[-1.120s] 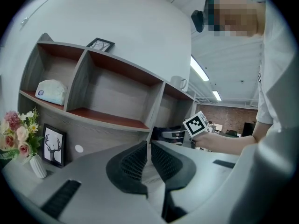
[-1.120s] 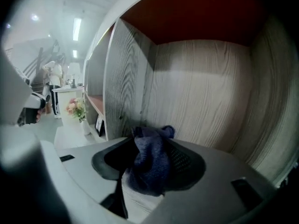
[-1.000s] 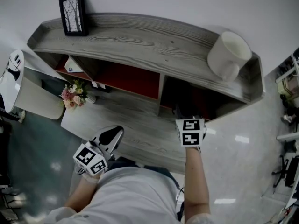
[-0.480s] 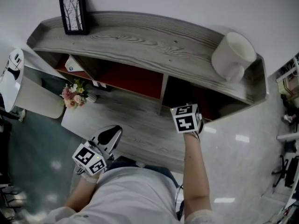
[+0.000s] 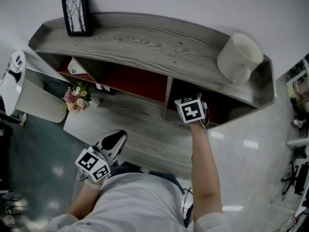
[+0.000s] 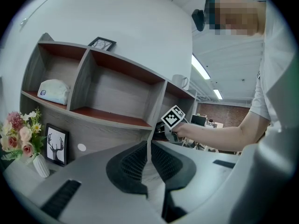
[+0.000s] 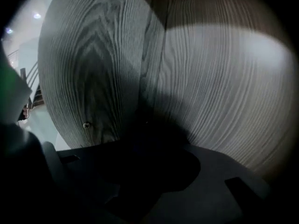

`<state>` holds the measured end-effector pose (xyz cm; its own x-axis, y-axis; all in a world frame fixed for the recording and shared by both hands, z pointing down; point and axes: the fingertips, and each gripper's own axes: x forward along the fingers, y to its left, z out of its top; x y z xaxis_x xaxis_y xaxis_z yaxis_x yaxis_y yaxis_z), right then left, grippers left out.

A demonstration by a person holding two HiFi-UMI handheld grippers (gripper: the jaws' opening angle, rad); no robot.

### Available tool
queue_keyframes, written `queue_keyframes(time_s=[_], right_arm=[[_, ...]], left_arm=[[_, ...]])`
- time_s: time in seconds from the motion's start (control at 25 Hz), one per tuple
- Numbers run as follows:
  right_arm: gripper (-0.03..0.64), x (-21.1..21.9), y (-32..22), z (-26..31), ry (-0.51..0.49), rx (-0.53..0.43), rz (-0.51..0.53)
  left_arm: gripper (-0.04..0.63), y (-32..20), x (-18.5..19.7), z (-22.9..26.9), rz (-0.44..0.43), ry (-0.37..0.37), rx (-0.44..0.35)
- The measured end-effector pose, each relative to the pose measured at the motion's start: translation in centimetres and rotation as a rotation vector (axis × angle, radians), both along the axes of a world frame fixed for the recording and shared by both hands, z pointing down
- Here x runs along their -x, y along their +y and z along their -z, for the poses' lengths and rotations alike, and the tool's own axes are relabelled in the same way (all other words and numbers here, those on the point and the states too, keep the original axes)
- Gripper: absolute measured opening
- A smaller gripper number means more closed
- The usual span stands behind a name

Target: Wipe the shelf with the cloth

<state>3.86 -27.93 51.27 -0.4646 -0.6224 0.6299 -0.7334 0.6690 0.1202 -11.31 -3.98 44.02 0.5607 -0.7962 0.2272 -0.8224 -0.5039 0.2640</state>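
The grey wooden shelf [image 5: 154,40] has red-backed compartments under its top board. My right gripper [image 5: 191,109] reaches into the right-hand compartment; only its marker cube shows in the head view. In the right gripper view its jaws [image 7: 149,141] are closing on a dark lump that looks like the cloth [image 7: 156,129], close to the compartment's back corner. The left gripper view shows that right gripper [image 6: 170,121] from the side at the compartment's mouth. My left gripper [image 5: 115,141] hangs low near my body, shut and empty [image 6: 148,146].
A white mug [image 5: 239,57] lies at the right end of the shelf top and a framed tree picture [image 5: 76,14] stands at the left end. A small vase of flowers [image 5: 75,98] and a deer picture [image 6: 56,143] sit on the lower ledge [image 5: 140,124]. A pale folded bundle [image 6: 53,91] fills the left compartment.
My right gripper has moved forward from the ledge's front edge into the right compartment. The left gripper has stayed where it was.
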Motion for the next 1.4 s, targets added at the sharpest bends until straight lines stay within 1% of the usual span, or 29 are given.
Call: queue_keyframes(time_s=[0.16,0.36,0.48,0.6,0.76,0.92,1.08,1.24,1.4], right_arm=[[0.133,0.5,-0.4,-0.1,0.016,-0.011,0.030],[0.123,0.7,0.4,-0.3,0.073,-0.079,0.097],[0.117,1.0,1.5,0.0,0.085,-0.110,0.104],[0.112,1.2,3.3,0.1,0.102,-0.116,0.095],[0.104,1.2,5.2,0.1,0.125,-0.133,0.067],[0.106,0.7,5.4,0.1,0.131,-0.160,0.017],[0.106,-1.1,5.3,0.1,0.127,-0.172,-0.062],[0.106,-2.2,5.4,0.2,0.133,-0.173,-0.091],[0.106,-5.8,5.6,0.2,0.152,-0.165,-0.180]], left_arm=[[0.037,0.3,-0.3,0.2,-0.007,-0.001,-0.003],[0.037,0.9,-0.8,0.0,-0.015,-0.003,0.001],[0.037,1.0,-1.0,0.0,-0.021,-0.001,0.000],[0.037,1.0,-1.1,0.1,-0.030,0.002,-0.003],[0.037,0.7,-1.8,0.2,-0.054,0.010,-0.008],[0.037,0.4,-2.8,0.1,-0.088,0.015,-0.008],[0.037,-0.1,-3.4,0.2,-0.107,0.023,-0.013],[0.037,-0.5,-4.0,0.3,-0.124,0.028,-0.019],[0.037,-0.8,-4.5,0.2,-0.150,0.031,-0.016]])
